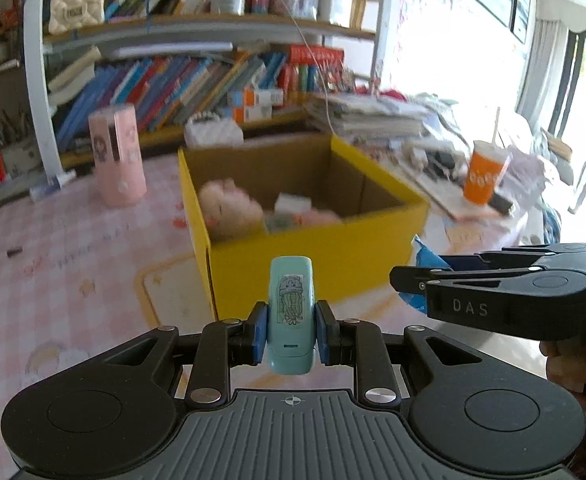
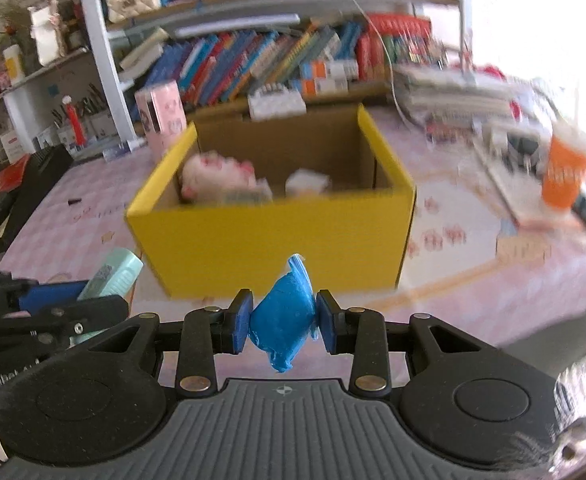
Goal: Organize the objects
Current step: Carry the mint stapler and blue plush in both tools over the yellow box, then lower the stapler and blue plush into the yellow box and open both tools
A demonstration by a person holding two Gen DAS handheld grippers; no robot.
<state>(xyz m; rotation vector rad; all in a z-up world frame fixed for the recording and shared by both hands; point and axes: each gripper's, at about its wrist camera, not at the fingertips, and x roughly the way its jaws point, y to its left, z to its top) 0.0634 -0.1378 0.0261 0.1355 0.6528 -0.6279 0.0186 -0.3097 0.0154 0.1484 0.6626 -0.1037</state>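
My left gripper (image 1: 290,334) is shut on a small teal stapler-like case (image 1: 291,312) with a cartoon sticker, held upright in front of the yellow cardboard box (image 1: 313,268). My right gripper (image 2: 284,322) is shut on a crumpled blue packet (image 2: 283,318), just short of the same yellow box (image 2: 273,240). Inside the box lie a pink plush toy (image 2: 213,178) and a small white item (image 2: 307,182). The right gripper (image 1: 403,280) shows from the side in the left wrist view, and the left gripper (image 2: 53,300) with the teal case (image 2: 113,276) shows at the right wrist view's left edge.
A pink cylindrical holder (image 1: 118,156) stands left of the box on the pink checked tablecloth (image 1: 73,260). An orange cup (image 1: 485,178) with a straw and stacked papers (image 1: 369,114) crowd the right side. Bookshelves (image 1: 197,80) run along the back. A person's hand (image 1: 565,364) grips the right tool.
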